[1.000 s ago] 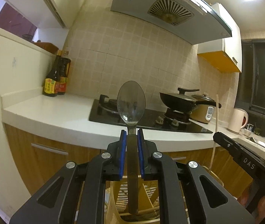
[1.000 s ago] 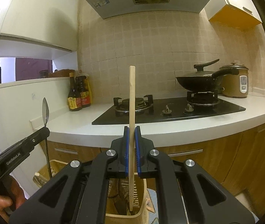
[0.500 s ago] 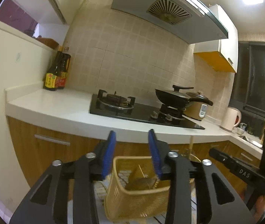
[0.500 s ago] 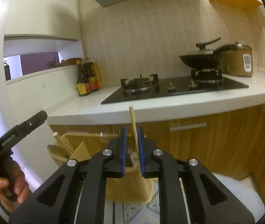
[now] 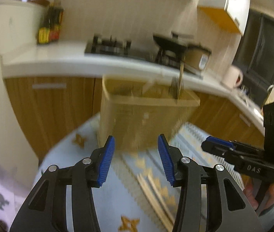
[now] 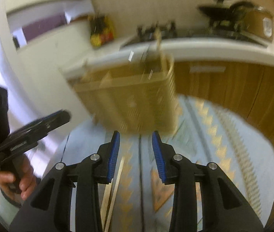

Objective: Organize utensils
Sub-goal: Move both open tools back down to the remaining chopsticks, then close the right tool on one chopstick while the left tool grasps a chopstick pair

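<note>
Utensils are what we are sorting, and both our tools are empty-handed at this moment. Our left hand-held gripper has its blue pads spread wide with nothing between them, and our right hand-held gripper is likewise parted and bare. Both point forward at the basket, a tan slatted caddy standing on the patterned cloth that covers the tabletop, a little beyond the fingertips.

Some pieces already stand in the basket: in the left wrist view a wooden stick pokes up from its far right corner, and in the right wrist view a few blurred handles rise above the rim. We cannot tell which compartment holds what, since both pictures are smeared by motion.

Work remains. A pair of wooden chopsticks lies flat on the cloth, near us, just under the left finger of the right hand-held gripper; the same pale sticks show in the left wrist view, low and right of centre. We judge the task partly done: several utensils are stowed upright, and at least these chopsticks are yet to be picked up and dropped in.
</note>
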### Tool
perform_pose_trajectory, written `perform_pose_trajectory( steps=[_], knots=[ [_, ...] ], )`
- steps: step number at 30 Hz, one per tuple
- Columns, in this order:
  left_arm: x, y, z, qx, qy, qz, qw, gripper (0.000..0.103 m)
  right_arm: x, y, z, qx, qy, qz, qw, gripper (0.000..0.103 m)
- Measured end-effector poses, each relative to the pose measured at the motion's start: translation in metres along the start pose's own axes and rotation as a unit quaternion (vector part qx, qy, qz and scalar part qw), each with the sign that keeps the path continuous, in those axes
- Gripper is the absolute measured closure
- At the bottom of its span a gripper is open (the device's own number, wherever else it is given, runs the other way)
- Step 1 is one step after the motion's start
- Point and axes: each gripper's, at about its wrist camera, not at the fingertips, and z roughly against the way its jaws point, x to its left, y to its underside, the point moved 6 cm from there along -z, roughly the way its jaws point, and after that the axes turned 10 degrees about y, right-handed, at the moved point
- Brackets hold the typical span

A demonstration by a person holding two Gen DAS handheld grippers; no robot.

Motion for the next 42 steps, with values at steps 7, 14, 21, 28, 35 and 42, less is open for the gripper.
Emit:
perform_pose_trajectory(
  steps=[7, 14, 21, 28, 35, 42],
  knots=[
    [0.020, 0.049, -0.026, 0.099, 0.020, 0.068, 0.9926, 0.059, 0.035, 0.061, -0.022, 0.096, -0.009, 0.037, 0.995, 0.072],
    [0.028, 0.073, -0.033, 0.113, 0.045, 0.107, 0.9867, 0.059, 0.050, 0.093, -0.030, 0.109, 0.023, 0.046, 0.993, 0.077],
    [0.018, 0.077, -0.039, 0.121, 0.051, 0.103, 0.9860, 0.059, 0.055, 0.111, -0.042, 0.119, 0.059, 0.065, 0.989, 0.085],
    [0.015, 0.086, -0.051, 0.138, 0.035, 0.107, 0.9840, 0.059, 0.068, 0.124, -0.040, 0.101, 0.107, 0.119, 0.982, 0.085],
    [0.002, 0.094, -0.058, 0.165, 0.022, 0.083, 0.9826, 0.059, 0.035, 0.126, -0.030, 0.100, 0.120, 0.095, 0.983, 0.099],
    [-0.027, 0.104, -0.074, 0.211, -0.050, -0.014, 0.9760, 0.058, -0.010, 0.123, -0.022, 0.100, 0.136, 0.045, 0.985, 0.099]
  ],
)
